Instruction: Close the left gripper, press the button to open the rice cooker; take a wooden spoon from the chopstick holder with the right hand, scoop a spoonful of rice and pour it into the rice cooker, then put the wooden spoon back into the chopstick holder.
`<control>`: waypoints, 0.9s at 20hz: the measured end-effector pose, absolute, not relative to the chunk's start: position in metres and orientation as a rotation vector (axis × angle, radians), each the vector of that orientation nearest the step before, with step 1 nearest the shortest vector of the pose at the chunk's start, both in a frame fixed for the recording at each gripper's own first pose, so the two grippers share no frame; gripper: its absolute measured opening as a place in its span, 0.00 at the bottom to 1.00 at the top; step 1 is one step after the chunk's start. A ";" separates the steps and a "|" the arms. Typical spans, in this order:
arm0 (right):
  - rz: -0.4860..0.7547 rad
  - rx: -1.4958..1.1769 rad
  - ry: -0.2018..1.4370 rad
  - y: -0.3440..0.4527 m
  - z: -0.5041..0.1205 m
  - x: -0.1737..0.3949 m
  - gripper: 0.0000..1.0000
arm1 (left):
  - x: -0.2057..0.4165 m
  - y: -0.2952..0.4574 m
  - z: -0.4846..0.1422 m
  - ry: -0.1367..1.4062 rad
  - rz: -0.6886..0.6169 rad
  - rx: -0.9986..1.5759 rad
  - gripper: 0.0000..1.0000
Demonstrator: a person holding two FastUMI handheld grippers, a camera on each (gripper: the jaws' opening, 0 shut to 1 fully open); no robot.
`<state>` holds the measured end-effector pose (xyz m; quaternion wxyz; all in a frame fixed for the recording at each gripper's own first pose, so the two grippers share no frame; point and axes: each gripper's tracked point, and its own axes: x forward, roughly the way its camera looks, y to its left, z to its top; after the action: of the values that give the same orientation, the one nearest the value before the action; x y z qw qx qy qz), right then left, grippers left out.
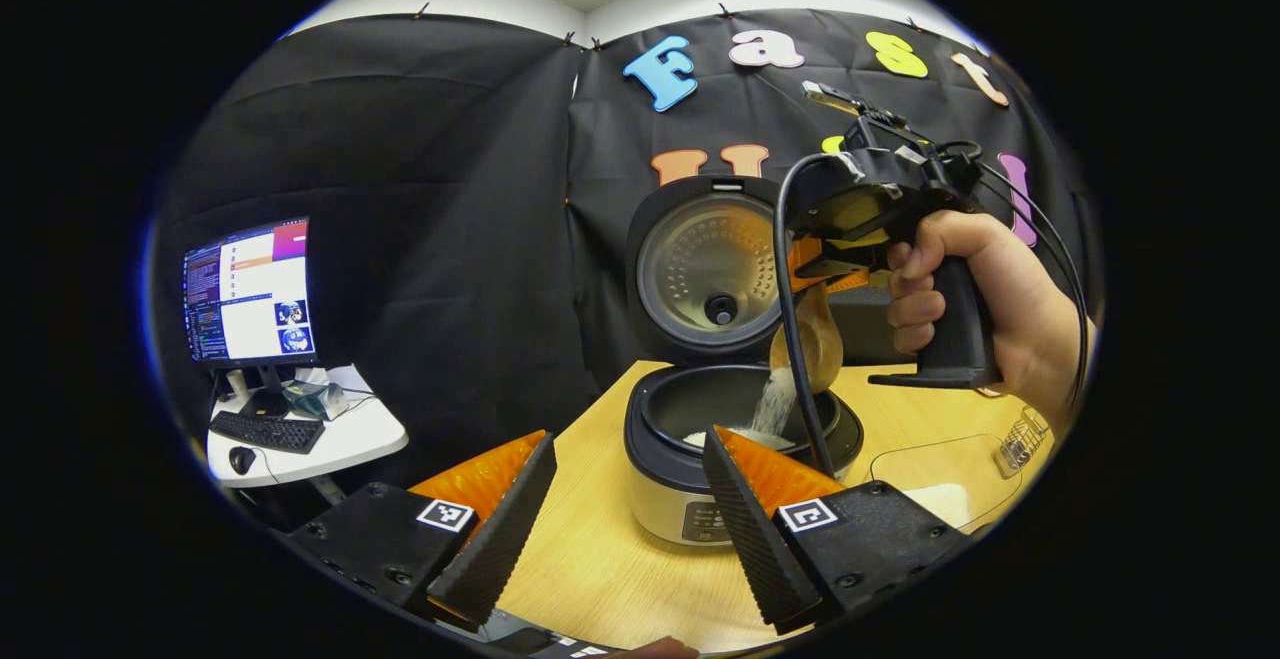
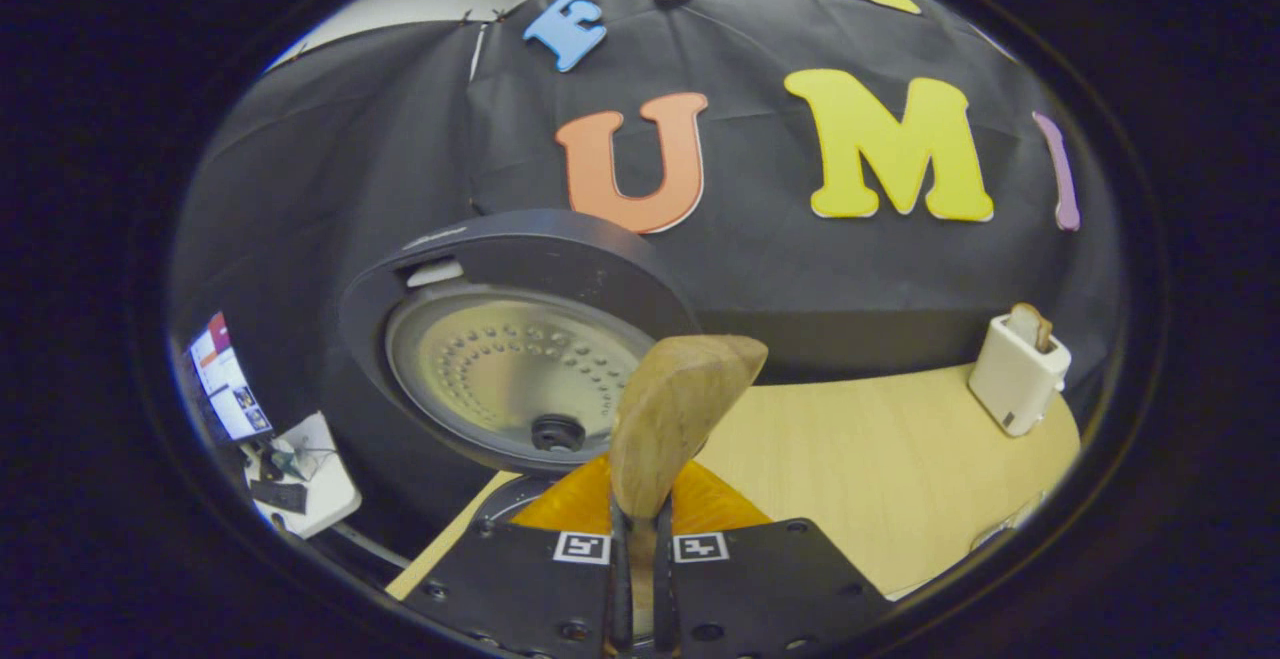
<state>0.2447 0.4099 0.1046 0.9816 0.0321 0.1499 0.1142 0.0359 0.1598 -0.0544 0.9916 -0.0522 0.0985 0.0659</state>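
The rice cooker stood open on the desk. The right hand-held gripper, clamped on the wooden spoon, poured rice into it. Returning the spoon remained; the left hand-held gripper gaped wide.

A dark rice cooker sits at centre frame in the left gripper view, its round lid standing open. Above its pot, a wooden spoon tilts downward, and white rice streams from it into the pot.

Both views face the open rice cooker: left gripper view farther back, right gripper view close above.
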 end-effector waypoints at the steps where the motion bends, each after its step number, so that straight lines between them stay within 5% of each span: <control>1: 0.226 0.025 0.282 0.410 0.109 0.243 0.08 | 0.036 0.160 -0.055 0.197 0.135 -0.104 0.95; 11: 0.179 -0.356 0.122 0.422 0.131 0.235 0.09 | 0.038 0.160 -0.059 0.215 0.151 -0.081 0.95; 18: 0.175 -0.334 0.094 0.407 0.143 0.231 0.09 | 0.043 0.160 -0.064 0.228 0.145 -0.080 0.95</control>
<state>0.2313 0.4067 0.1425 0.9812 -0.1659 0.0468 0.0867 0.0429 0.1599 -0.0645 0.9901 -0.0400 0.1137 0.0722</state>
